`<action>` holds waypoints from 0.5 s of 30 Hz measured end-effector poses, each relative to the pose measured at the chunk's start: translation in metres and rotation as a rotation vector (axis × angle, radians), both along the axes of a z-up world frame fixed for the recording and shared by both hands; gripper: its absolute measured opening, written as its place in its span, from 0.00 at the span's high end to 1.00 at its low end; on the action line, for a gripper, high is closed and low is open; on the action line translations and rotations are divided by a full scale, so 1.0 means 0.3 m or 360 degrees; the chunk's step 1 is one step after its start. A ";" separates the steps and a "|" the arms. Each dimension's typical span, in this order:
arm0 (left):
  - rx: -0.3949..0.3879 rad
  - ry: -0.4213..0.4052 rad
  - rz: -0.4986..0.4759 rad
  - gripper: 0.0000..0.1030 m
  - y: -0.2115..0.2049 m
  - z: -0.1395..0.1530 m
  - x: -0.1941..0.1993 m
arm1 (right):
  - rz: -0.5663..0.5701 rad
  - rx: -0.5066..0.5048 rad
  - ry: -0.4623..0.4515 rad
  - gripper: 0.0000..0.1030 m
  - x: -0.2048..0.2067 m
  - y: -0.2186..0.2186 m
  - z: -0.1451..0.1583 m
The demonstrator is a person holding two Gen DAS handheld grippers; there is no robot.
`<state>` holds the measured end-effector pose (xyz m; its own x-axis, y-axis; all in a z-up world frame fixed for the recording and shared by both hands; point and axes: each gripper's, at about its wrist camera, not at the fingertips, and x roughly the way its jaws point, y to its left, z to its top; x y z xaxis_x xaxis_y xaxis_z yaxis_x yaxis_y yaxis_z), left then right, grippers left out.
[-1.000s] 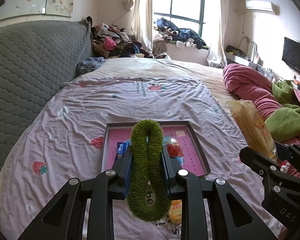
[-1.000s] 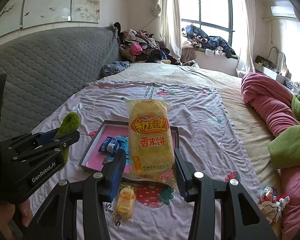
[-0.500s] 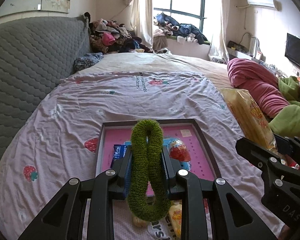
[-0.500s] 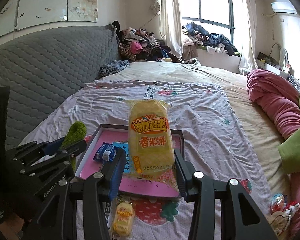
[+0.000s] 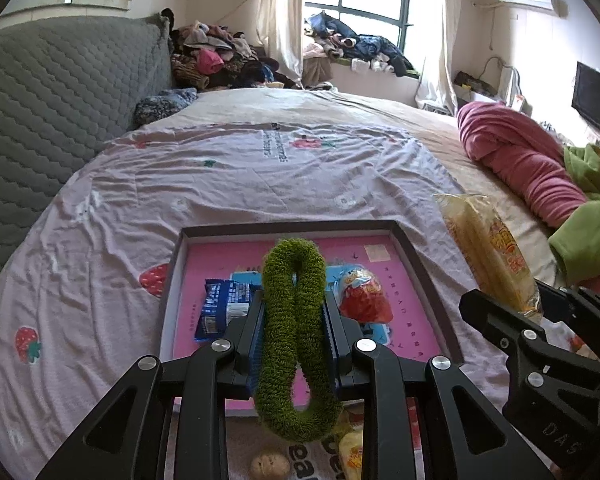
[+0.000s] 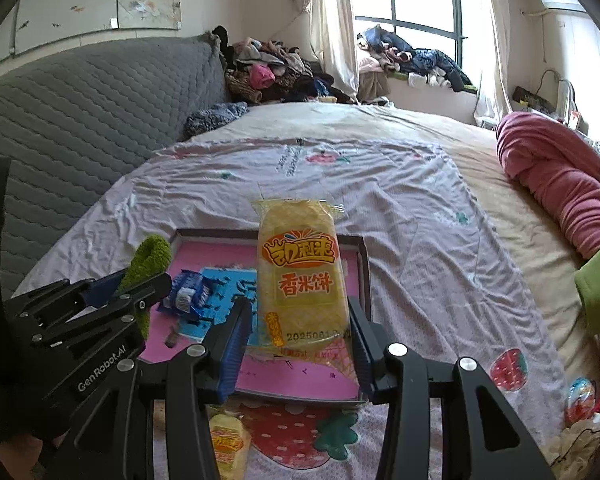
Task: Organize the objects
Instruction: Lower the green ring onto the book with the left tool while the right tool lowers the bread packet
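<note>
In the left wrist view, the left hand-held gripper [image 5: 293, 322] is clenched on a fuzzy green loop [image 5: 294, 340] that hangs above the near part of a pink tray [image 5: 424, 272] on the bed [image 5: 236, 176]; a blue packet [image 5: 224, 308] and a red snack bag [image 5: 364, 298] lie in the tray. In the right wrist view, the right hand-held gripper [image 6: 298, 344] grasps a yellow rice-cracker pack [image 6: 302, 276] upright over the tray's right side, with the left gripper at its left and a small yellow packet [image 6: 226, 446] on the bed nearer.

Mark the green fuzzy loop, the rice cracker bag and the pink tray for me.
green fuzzy loop [image 5: 292, 320], left wrist view, middle of the loop.
rice cracker bag [image 6: 302, 276], right wrist view, printed label.
pink tray [image 5: 220, 258], left wrist view, bare pink floor.
</note>
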<state>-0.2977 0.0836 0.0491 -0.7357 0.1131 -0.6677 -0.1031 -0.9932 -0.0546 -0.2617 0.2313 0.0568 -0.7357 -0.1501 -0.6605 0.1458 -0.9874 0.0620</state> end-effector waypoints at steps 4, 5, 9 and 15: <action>-0.0015 -0.0023 -0.0010 0.75 0.014 -0.055 -0.026 | -0.0020 -0.0009 -0.0026 0.55 -0.021 0.014 -0.055; -0.0022 -0.0026 -0.0012 0.75 0.018 -0.070 -0.034 | -0.0027 -0.0009 -0.0034 0.55 -0.027 0.016 -0.069; -0.0044 -0.0034 -0.0006 0.75 0.024 -0.130 -0.057 | -0.0056 -0.0008 -0.0062 0.55 -0.055 0.021 -0.130; 0.0021 -0.0081 0.0002 0.75 0.014 -0.202 -0.102 | -0.0063 0.0041 -0.0108 0.55 -0.097 0.019 -0.219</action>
